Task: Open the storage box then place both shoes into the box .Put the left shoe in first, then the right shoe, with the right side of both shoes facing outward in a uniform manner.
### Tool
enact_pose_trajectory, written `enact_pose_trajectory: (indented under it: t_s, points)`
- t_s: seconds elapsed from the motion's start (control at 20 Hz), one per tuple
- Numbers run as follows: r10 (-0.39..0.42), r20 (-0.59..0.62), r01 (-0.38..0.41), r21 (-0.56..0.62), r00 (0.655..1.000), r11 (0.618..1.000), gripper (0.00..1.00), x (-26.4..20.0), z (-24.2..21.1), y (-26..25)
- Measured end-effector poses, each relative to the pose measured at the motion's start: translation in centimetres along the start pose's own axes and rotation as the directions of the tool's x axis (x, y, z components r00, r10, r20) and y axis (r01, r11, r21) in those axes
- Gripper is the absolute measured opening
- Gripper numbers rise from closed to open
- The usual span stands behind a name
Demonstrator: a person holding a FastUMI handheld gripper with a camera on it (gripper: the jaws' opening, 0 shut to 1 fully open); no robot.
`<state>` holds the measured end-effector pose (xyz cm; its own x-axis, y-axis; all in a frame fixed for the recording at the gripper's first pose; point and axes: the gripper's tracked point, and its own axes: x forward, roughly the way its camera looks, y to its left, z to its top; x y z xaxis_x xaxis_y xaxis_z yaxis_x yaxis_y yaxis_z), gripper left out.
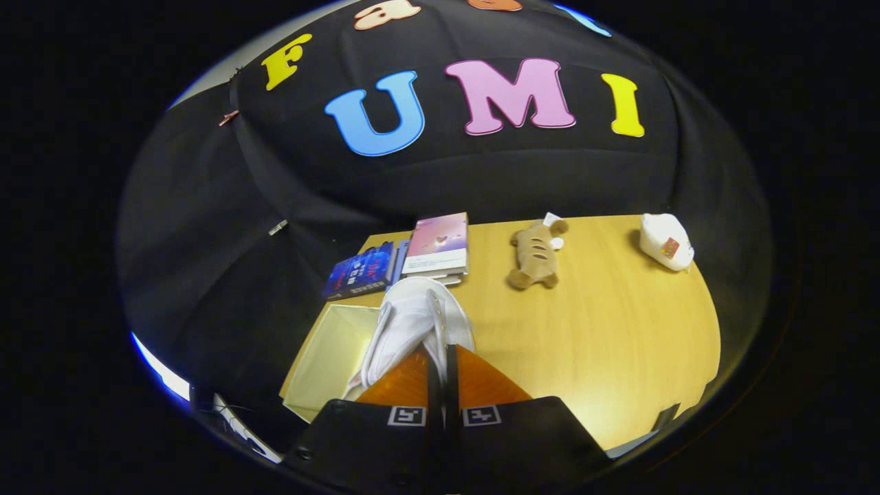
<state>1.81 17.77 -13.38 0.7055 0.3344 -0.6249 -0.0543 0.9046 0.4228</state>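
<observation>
Above the open storage box (330, 350) our hand-held gripper (440, 357) pinches a white shoe (405, 323); we judge neither shoe placed yet.

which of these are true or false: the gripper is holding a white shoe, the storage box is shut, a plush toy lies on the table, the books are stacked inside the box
1. The gripper is shut on a white shoe. True: both fingers pinch part of it.
2. The storage box is shut. False: it is open, its pale inside showing.
3. A plush toy lies on the table. True.
4. The books are inside the box. False: they lie on the table beyond the box and the shoe.
</observation>
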Motion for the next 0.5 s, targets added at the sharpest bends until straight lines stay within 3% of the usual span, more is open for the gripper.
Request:
enact_pose_trajectory:
  t_s: [0.25, 0.5]
  points:
    - [0.028, -0.073, -0.027, 0.008, 0.997, 1.0, 0.05, 5.0, -1.7, 7.0]
    - [-0.078, -0.174, 0.078, -0.002, 0.982, 0.997, 0.05, 8.3, -5.3, 8.5]
